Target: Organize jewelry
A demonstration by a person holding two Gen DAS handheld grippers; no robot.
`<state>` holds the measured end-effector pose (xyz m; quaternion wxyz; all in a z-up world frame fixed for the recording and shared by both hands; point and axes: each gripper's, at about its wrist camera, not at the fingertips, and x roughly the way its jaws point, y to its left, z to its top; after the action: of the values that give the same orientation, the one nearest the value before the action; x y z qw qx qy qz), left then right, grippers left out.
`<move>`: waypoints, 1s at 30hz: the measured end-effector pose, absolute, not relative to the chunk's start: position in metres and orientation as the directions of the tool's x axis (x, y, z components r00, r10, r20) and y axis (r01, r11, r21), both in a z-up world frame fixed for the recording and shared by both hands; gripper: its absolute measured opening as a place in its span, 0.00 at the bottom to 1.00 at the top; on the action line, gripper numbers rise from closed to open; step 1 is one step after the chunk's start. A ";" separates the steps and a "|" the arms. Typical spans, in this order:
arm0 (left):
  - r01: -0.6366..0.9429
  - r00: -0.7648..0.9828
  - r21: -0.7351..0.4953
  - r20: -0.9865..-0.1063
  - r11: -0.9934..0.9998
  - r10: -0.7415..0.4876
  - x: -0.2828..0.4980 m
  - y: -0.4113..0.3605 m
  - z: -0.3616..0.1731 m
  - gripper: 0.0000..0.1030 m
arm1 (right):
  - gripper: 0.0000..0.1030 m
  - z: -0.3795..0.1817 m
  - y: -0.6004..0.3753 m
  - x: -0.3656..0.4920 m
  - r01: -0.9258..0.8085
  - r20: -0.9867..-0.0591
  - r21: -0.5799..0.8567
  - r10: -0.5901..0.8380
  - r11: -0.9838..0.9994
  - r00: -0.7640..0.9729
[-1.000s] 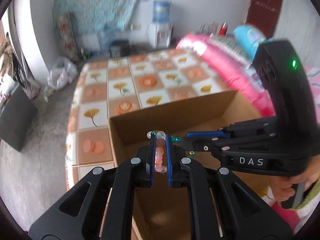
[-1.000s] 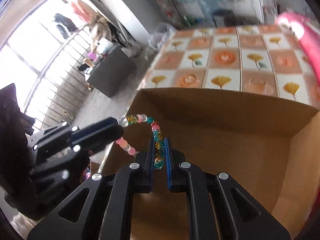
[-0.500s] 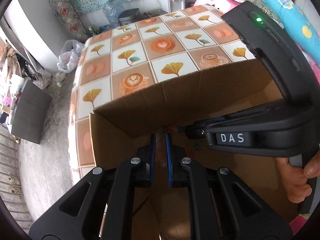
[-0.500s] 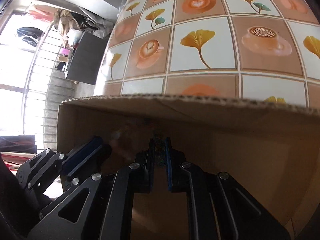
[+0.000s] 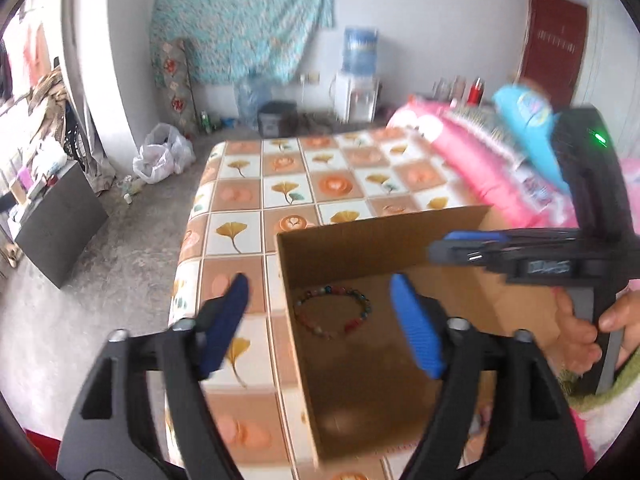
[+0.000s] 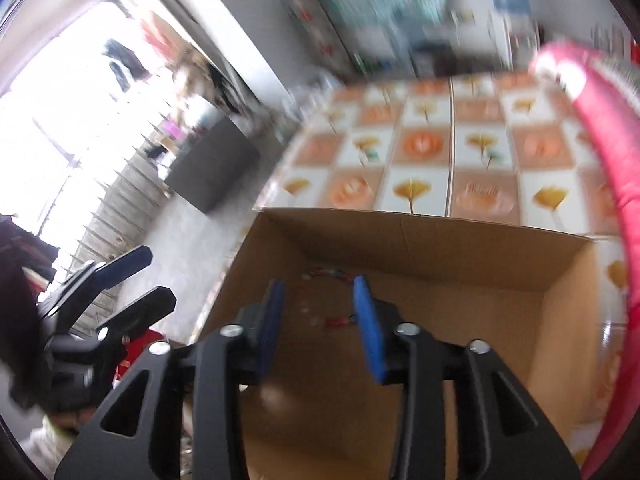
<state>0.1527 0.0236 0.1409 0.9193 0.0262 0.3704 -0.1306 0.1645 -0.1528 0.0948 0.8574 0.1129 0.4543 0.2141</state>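
A beaded bracelet (image 5: 332, 312) of mixed colours lies as a loose ring on the floor of an open cardboard box (image 5: 384, 240). My left gripper (image 5: 320, 320) hangs above the box's left wall, its jaws opening wide with nothing between them. My right gripper (image 6: 320, 312) is above the box too, jaws opening, and the blurred bracelet (image 6: 324, 276) lies below them, free of the pads. The right gripper (image 5: 460, 246) also shows from the side in the left wrist view, held by a hand (image 5: 580, 332). The left gripper (image 6: 136, 276) appears at the left of the right wrist view.
The box stands on a table with a tiled orange and white cloth (image 5: 280, 192). Pink bedding (image 5: 472, 148) and a blue cushion (image 5: 524, 120) lie to the right. Beyond are a grey floor, a dark cabinet (image 5: 56, 220), a white bag (image 5: 160, 156) and a water dispenser (image 5: 358, 76).
Both grippers were shut on the bracelet, dipped into the box, then opened and rose. The bracelet now lies on the box floor, let go.
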 end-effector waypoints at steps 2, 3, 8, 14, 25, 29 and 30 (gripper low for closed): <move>0.259 0.711 -0.065 -0.663 0.964 -0.236 0.119 0.035 0.142 0.80 | 0.53 0.109 -0.160 0.126 -0.292 -0.686 0.373 0.473 0.881 0.553; 0.263 0.714 -0.068 -0.657 0.963 -0.241 0.103 0.038 0.139 0.82 | 0.55 0.114 -0.163 0.103 -0.302 -0.665 0.357 0.467 0.884 0.583; 0.222 0.662 -0.031 -0.729 0.975 -0.174 0.051 0.037 0.087 0.84 | 0.70 0.103 -0.167 0.019 -0.283 -0.667 0.243 0.371 0.928 0.646; 0.178 0.508 -0.016 -0.855 0.984 -0.106 0.037 0.026 -0.005 0.84 | 0.79 0.046 -0.151 -0.025 -0.200 -0.789 0.031 0.147 0.979 0.596; 0.168 0.504 0.009 -0.860 0.986 -0.078 0.037 0.020 -0.046 0.91 | 0.94 0.047 -0.146 -0.046 -0.101 -0.705 -0.223 -0.089 0.969 0.704; 0.195 0.514 0.013 -0.853 0.981 -0.091 0.030 0.022 -0.048 0.92 | 0.94 0.049 -0.155 -0.051 -0.145 -0.699 -0.118 0.021 0.982 0.715; 0.196 0.512 0.014 -0.854 0.980 -0.091 0.029 0.023 -0.047 0.92 | 0.94 0.048 -0.157 -0.052 -0.151 -0.698 -0.099 0.039 0.984 0.715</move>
<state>0.0294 0.0226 -0.0472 0.8679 0.0543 0.4868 -0.0826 -0.0520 -0.1567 0.0479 0.9230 -0.0742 0.3741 0.0515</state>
